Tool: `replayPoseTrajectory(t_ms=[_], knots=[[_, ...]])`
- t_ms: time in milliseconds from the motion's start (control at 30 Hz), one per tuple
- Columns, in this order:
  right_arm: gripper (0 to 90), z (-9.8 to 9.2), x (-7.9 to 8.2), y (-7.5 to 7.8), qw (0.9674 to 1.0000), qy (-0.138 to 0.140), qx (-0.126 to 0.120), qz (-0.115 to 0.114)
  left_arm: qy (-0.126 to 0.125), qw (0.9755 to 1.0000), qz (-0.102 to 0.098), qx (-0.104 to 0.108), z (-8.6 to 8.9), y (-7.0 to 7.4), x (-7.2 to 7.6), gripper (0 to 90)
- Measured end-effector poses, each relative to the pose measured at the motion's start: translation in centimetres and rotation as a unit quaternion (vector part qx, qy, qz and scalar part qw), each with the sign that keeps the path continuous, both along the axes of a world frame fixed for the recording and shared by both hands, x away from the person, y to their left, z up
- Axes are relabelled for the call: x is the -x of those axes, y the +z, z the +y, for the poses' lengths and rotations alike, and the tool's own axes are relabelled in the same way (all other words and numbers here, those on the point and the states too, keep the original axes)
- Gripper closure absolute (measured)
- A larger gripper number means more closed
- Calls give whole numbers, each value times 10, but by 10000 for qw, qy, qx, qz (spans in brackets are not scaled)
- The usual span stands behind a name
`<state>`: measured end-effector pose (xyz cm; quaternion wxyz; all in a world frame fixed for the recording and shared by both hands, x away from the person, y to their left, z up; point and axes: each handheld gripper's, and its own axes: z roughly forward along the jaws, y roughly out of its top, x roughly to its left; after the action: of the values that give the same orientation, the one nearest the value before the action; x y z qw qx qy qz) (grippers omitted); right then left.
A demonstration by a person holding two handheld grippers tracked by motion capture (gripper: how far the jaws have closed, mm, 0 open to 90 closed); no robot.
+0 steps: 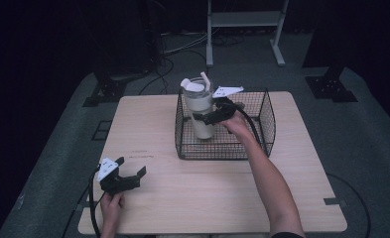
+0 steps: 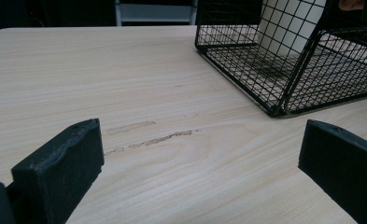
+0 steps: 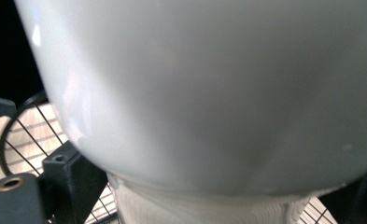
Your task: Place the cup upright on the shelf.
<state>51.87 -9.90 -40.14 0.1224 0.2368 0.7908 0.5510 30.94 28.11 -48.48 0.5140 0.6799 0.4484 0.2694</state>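
At the near left of the table (image 1: 282, 198), the left gripper (image 1: 128, 179) rests low over bare wood with its jaws well apart and nothing between them; it is best left parked there, clear of the work. Farther right, the tall white tumbler (image 1: 201, 110) stands upright in the left part of the wire basket (image 1: 267, 119), and the right gripper (image 1: 205, 118) reaches in from the right with its jaws set on either side of the cup's body, seemingly clamped on it. Judging from this, the step is a lift or a set-down, so the hold should stay square on the wall and the travel vertical, keeping base and lid off the wire rim. The high view gives this whole layout; the left gripper view adds the basket's (image 2: 284, 100) near corner and a scuffed streak (image 2: 165, 138) in the wood, and the right gripper view presses close on the tumbler's (image 3: 218, 93) glossy wall and ribbed lower band.
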Motion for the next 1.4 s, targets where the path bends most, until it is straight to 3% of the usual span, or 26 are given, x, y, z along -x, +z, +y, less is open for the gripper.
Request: replayPoseTrajectory(t_ms=[400,667,1400], knots=[[83,0,-9,-15,9993,-38,324,192,-1,10000,-5,55,1,0,0,0],[82,-3,-11,-17,9991,37,296,290,1,10000,-17,57,1,0,0,0],[77,-13,-3,-20,9988,144,474,38,-24,10000,-35,38,0,0,1,0]])
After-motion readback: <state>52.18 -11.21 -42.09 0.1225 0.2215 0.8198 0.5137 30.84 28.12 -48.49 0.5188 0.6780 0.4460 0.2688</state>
